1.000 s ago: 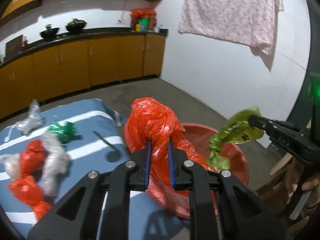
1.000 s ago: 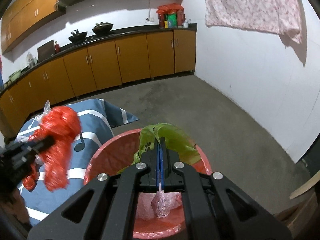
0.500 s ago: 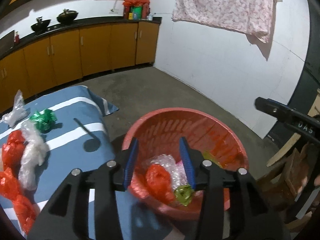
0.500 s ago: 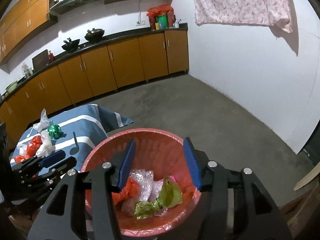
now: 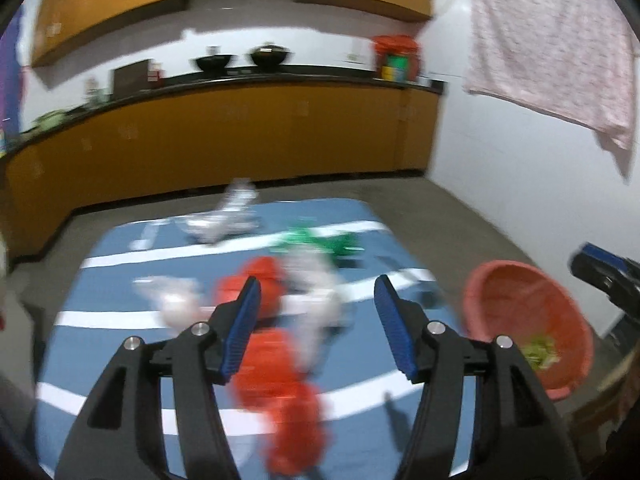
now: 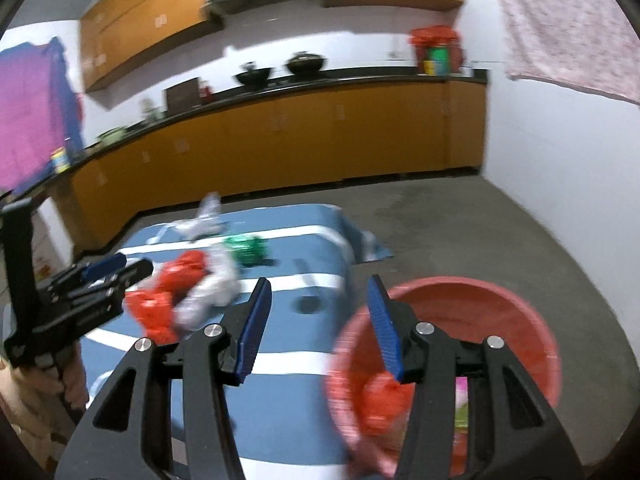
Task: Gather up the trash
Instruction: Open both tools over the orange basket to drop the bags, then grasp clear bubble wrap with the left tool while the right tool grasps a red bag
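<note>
Your left gripper hovers with fingers spread wide over the red and clear bags on the striped tabletop (blurred), the red basin at three o'clock, while your right gripper gapes empty beside that basin.
</note>
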`<state>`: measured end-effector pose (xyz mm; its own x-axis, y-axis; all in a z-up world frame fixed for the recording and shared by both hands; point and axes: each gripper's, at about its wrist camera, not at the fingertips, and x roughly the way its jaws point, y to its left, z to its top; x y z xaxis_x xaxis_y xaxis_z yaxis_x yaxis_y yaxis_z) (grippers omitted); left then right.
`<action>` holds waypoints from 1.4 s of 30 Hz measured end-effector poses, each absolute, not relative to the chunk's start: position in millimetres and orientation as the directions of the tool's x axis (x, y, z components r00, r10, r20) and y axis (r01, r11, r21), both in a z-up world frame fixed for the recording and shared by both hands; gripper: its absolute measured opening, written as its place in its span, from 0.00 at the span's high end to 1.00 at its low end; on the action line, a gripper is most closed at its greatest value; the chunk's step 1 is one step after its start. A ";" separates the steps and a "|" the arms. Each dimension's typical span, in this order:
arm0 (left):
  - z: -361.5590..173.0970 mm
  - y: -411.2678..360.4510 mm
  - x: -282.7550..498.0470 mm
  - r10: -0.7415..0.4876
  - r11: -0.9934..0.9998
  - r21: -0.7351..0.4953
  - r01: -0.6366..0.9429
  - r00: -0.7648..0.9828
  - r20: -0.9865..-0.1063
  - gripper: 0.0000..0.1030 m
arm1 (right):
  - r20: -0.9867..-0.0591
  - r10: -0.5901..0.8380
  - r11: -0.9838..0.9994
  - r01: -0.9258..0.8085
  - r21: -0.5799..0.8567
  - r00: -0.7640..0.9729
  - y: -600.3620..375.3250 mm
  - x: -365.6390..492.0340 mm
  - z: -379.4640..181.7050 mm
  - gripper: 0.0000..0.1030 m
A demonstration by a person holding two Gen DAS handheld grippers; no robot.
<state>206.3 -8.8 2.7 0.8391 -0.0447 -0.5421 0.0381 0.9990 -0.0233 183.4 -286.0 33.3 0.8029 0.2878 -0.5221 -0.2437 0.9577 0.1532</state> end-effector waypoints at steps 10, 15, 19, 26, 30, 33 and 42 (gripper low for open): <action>-6.2 126.7 189.1 0.184 0.978 0.018 -0.210 0.811 -0.556 0.38 | -0.587 0.376 0.925 -0.327 0.194 0.717 -194.2 181.5 5.9 0.46; -19.6 159.4 179.9 0.213 0.965 0.000 -0.261 0.785 -0.582 0.38 | -0.618 0.395 0.917 -0.336 0.216 0.680 -156.7 186.5 -10.7 0.46; -27.4 178.0 175.8 0.213 0.963 -0.010 -0.271 0.780 -0.589 0.38 | -0.652 0.397 0.912 -0.357 0.202 0.646 -126.3 190.2 -30.0 0.46; -34.5 191.0 176.6 0.213 0.956 -0.036 -0.290 0.776 -0.594 0.35 | -0.695 0.369 0.918 -0.357 0.171 0.617 -102.2 195.2 -54.1 0.46; -38.7 192.2 181.4 0.209 0.955 -0.043 -0.293 0.772 -0.601 0.35 | -0.711 0.361 0.917 -0.367 0.154 0.604 -95.4 199.6 -61.4 0.46; -40.4 190.1 184.2 0.202 0.956 -0.049 -0.289 0.770 -0.605 0.35 | -0.726 0.352 0.916 -0.378 0.136 0.591 -91.0 200.9 -68.4 0.60; -41.3 164.6 202.4 0.153 0.969 -0.063 -0.239 0.782 -0.605 0.31 | -0.693 0.379 0.908 -0.390 0.151 0.613 -112.3 185.2 -49.3 0.68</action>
<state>202.4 164.6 -41.3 0.7815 0.1534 -0.6047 -0.2391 0.9689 -0.0632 185.2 -112.3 -49.3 0.6131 0.3786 -0.6933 -0.3904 0.9082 0.1508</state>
